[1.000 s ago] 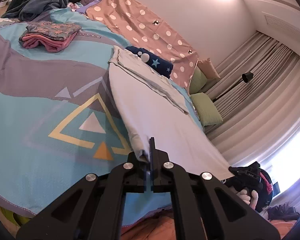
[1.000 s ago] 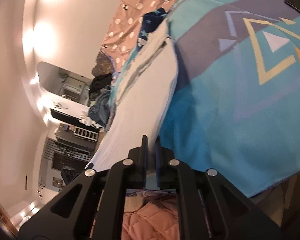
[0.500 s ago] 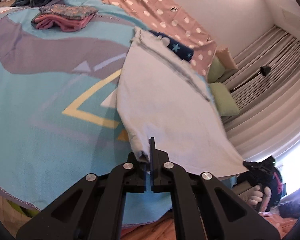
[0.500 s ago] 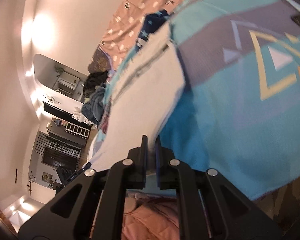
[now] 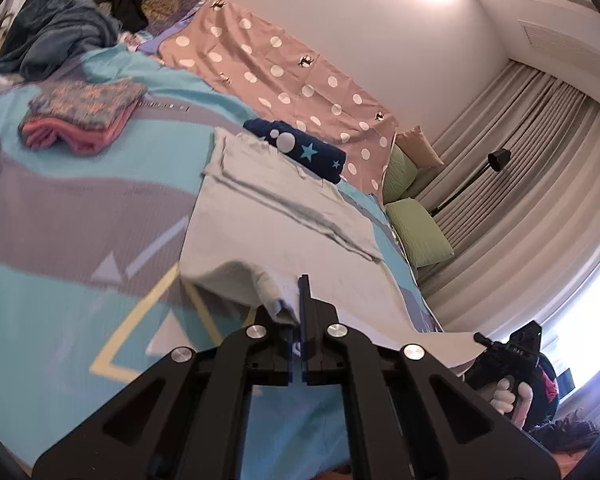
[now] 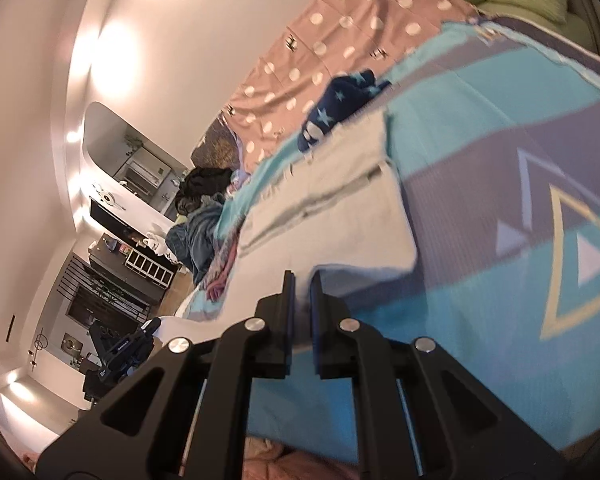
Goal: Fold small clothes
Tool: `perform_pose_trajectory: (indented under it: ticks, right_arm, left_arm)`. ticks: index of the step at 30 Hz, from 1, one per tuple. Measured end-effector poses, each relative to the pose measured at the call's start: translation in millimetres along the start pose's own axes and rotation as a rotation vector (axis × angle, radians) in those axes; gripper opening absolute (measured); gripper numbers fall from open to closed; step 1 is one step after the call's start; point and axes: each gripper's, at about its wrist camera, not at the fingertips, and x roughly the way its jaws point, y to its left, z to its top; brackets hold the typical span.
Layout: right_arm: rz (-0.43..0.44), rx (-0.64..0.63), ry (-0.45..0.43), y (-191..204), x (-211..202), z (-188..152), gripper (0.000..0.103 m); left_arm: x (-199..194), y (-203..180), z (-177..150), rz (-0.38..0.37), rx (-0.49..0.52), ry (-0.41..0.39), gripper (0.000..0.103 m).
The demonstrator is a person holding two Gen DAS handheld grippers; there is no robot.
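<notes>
My left gripper [image 5: 296, 312] is clamped on a bunched corner of the pale grey garment [image 5: 268, 216], which lies spread on the turquoise patterned bedspread [image 5: 60, 240]. My right gripper [image 6: 301, 292] pinches the garment's opposite near edge, fingers narrow. Only the left view shows the folded pink stack [image 5: 80, 120]; the right shows shelving [image 6: 148, 264].
</notes>
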Motion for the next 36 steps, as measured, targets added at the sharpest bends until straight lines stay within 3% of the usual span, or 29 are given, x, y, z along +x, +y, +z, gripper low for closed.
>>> perform_pose_trajectory:
  ticks: [13, 21, 26, 36]
  right_arm:
    - [-0.055, -0.091, -0.051, 21, 34, 63, 0.007]
    - [-0.135, -0.165, -0.094, 31, 66, 107, 0.007]
    - [-0.191, -0.223, -0.093, 36, 99, 142, 0.007]
    - [-0.335, -0.282, -0.062, 30, 195, 204, 0.007]
  left_arm:
    - [37, -22, 76, 0.03, 0.067, -0.06, 0.002]
    - [75, -39, 124, 0.045, 0.112, -0.071, 0.002]
    - [104, -36, 153, 0.056, 0.106, -0.089, 0.002]
    - [187, -7, 214, 0.117, 0.047, -0.014, 0.002]
